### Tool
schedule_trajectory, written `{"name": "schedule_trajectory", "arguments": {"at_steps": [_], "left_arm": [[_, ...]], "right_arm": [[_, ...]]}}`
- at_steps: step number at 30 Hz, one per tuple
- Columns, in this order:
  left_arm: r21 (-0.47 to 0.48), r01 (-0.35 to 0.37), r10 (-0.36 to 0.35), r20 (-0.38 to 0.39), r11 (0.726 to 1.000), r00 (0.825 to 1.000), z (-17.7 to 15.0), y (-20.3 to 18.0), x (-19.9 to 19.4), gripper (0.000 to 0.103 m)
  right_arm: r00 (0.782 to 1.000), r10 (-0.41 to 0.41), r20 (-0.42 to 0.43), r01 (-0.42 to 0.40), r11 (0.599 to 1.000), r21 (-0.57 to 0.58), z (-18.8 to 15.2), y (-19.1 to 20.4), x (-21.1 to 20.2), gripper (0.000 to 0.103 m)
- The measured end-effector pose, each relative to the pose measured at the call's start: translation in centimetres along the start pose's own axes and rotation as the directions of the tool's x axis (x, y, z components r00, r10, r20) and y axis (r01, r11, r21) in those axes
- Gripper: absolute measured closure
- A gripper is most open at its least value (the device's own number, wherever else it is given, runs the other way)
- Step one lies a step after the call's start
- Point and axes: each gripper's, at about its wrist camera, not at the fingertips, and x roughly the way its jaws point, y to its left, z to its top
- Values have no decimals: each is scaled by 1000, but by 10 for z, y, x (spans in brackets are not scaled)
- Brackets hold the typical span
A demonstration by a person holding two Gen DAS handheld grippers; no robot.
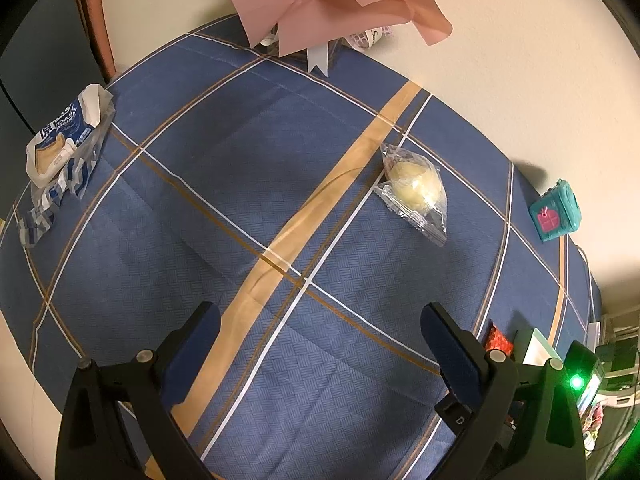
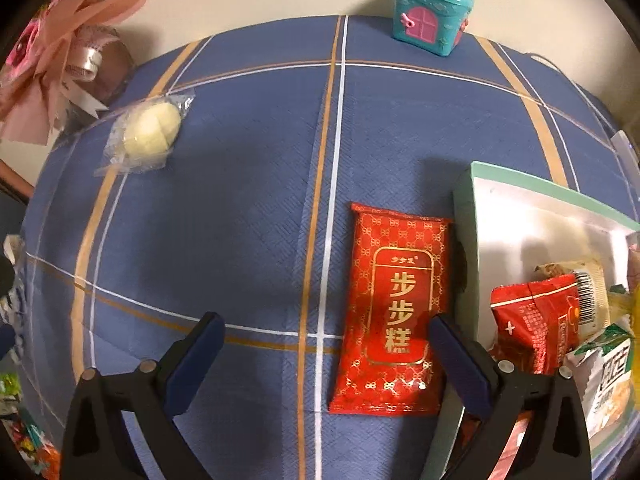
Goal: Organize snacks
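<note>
Our right gripper (image 2: 322, 330) is wide open and empty, and the red snack pack (image 2: 394, 312) lies just beside the box (image 2: 466, 216), pointing longways away from us, nearest this hand.

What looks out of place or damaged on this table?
The blue-and-white snack pack at the table's far left edge lies torn open and crumpled. The red packet and clear-wrapped bun lie loose outside the box.

Red gold-printed snack packet (image 2: 394, 312) lay flat at near right, just beside a mint-edged white box (image 2: 476, 216) holding several snack packets (image 2: 536, 316), clear-wrapped pale bun (image 2: 150, 132) rested at far left, opened blue-and-white wrapper (image 1: 64, 136) lay at the left edge.
</note>
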Motion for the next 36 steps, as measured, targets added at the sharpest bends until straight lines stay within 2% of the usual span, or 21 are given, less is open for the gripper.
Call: {"name": "schedule_trajectory", "arguments": {"at_steps": [1, 5, 7, 11, 15, 22, 28, 31, 34, 36], "left_arm": [[0, 0, 0, 0, 1000, 1000, 0, 0, 0, 3], [-7, 0, 0, -1, 1000, 1000, 0, 1, 0, 3], [-4, 1, -1, -3, 1000, 1000, 0, 1, 1, 3], [1, -1, 1, -8, 1000, 1000, 0, 0, 3, 3], [-5, -1, 1, -8, 1000, 1000, 1, 3, 4, 3], [-25, 5, -6, -8, 1000, 1000, 4, 9, 5, 3], [-19, 14, -15, -16, 1000, 1000, 4, 9, 8, 3], [-15, 15, -15, -27, 1000, 1000, 7, 9, 14, 3], [9, -12, 12, -37, 1000, 999, 13, 4, 20, 3], [57, -11, 11, -11, 998, 1000, 20, -6, 21, 3]], "right_arm": [[999, -40, 5, 40, 999, -7, 0, -1, 0, 0], [1000, -7, 6, 7, 1000, 30, 4, -12, 0, 1], [1000, -19, 4, 19, 1000, 17, 4, -11, 1, 1], [998, -66, -1, 66, 998, 2, 2, -5, 7, 1], [988, -150, -19, 149, 987, -67, -2, 13, 17, 0], [997, -6, -71, 10, 998, 61, 4, -3, 27, 0], [997, 75, -36, -72, 993, 90, 7, -6, 24, 1], [998, 58, -17, -57, 994, 89, 4, -10, 21, 10], [1000, 29, -2, -29, 995, 97, 10, -12, 20, 25], [1000, 11, 10, -12, 995, 99, 12, -19, 17, 40]]}}
